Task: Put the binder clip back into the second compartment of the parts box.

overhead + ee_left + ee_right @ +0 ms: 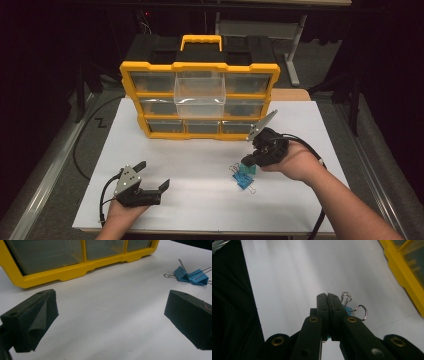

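White tabletop (200,170), yellow organizer (200,97); dark rm.

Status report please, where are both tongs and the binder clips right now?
Left tongs open, empty, low over table. Right tongs shut on a blue binder clip. More blue clips beside. Middle drawer pulled out; nothing blocking.

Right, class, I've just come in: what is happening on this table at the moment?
A person holds a tool in each hand over a white table. The right tool has its jaws pressed together over the blue binder clips; whether a clip is pinched between them cannot be told. The left tool is wide open near the front edge, holding nothing. Behind stands a yellow drawer organiser with one clear drawer pulled out.
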### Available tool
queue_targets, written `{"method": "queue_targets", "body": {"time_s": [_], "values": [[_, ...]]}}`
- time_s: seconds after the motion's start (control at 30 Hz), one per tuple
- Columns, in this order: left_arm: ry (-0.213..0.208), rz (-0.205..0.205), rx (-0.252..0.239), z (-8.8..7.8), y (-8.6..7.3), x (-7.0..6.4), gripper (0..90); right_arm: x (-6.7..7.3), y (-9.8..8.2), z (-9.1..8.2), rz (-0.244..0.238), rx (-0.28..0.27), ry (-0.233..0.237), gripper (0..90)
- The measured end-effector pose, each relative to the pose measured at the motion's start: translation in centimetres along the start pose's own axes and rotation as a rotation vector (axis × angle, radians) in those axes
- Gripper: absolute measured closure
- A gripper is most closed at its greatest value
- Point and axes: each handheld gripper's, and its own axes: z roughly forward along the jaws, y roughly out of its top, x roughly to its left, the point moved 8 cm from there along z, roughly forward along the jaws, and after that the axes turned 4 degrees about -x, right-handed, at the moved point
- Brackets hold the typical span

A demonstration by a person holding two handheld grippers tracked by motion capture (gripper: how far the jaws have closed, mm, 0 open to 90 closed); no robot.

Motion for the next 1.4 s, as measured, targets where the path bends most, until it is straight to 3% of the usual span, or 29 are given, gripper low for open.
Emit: {"method": "queue_targets", "body": {"time_s": [0.2, 0.7, 1.4], "values": [[0.001, -0.002, -0.006, 0.0, 0.1, 0.1, 0.1, 0.1, 1.2, -1.8, -0.022, 0.013, -0.004, 90.0], [-0.016, -0.005, -0.016, -0.1, 0.2, -0.1, 0.1, 0.9, 6.2, -7.4, -0.09, 0.016, -0.02, 90.0], [-0.021, -0.007, -0.024, -0.3, 0.3, -0.2, 0.1, 0.6, 13.2, -14.2, -0.158, 0.022, -0.1, 90.0]]}}
